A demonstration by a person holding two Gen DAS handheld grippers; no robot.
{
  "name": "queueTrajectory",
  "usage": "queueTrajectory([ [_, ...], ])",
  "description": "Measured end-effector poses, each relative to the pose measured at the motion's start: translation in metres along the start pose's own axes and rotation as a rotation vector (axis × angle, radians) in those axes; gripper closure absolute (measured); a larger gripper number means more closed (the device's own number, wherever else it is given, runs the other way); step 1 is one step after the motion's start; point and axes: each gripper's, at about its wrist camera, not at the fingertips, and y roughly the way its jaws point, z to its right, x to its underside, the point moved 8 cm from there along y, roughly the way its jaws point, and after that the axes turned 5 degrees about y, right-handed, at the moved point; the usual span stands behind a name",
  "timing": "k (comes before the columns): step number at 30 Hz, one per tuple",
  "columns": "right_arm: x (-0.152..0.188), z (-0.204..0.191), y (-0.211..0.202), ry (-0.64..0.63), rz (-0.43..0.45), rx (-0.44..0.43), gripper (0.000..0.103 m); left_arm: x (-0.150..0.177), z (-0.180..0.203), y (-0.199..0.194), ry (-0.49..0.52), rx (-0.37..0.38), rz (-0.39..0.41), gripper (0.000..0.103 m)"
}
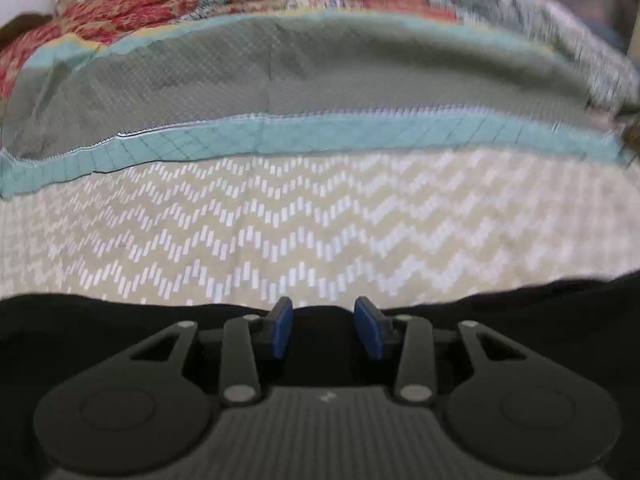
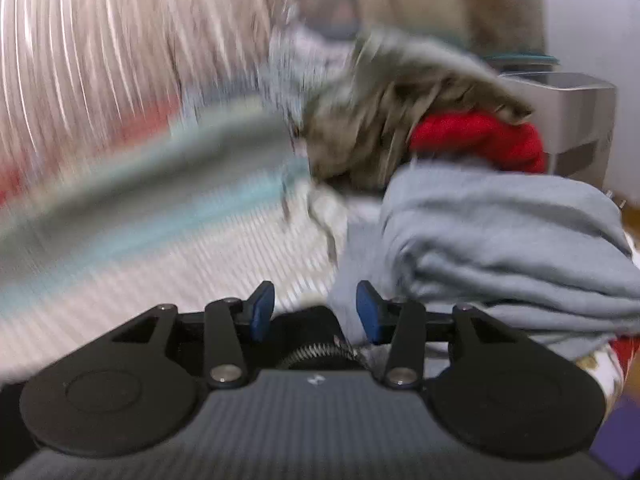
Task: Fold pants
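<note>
Black pants (image 1: 520, 304) spread across the bottom of the left wrist view, on a beige bedcover with white chevrons (image 1: 320, 220). My left gripper (image 1: 323, 304) hangs just over the pants' far edge, its blue pads (image 1: 282, 328) apart and pressing on nothing. The right wrist view is blurred. There my right gripper (image 2: 315, 292) is open too, with a gap between its blue pads (image 2: 368, 312). A small patch of black cloth (image 2: 308, 320) shows low between the fingers; I cannot tell whether it touches them.
A grey-green quilt with a teal border (image 1: 320, 136) lies across the bed beyond the chevron cover, with a red floral quilt (image 1: 120, 12) behind it. Close right of the right gripper is a heap: folded grey cloth (image 2: 500, 240), red cloth (image 2: 480, 140), brownish fuzzy cloth (image 2: 400, 120). A grey box (image 2: 580, 112) stands far right.
</note>
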Motion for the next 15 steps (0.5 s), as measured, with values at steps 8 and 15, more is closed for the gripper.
queueTrajectory([
  [8, 0.055, 0.065, -0.055, 0.360, -0.051, -0.076, 0.052, 0.012, 0.038, -0.045, 0.005, 0.212, 0.049, 0.066],
  [15, 0.073, 0.056, -0.042, 0.492, -0.110, -0.100, 0.049, 0.063, 0.072, -0.021, 0.085, 0.242, -0.109, 0.066],
])
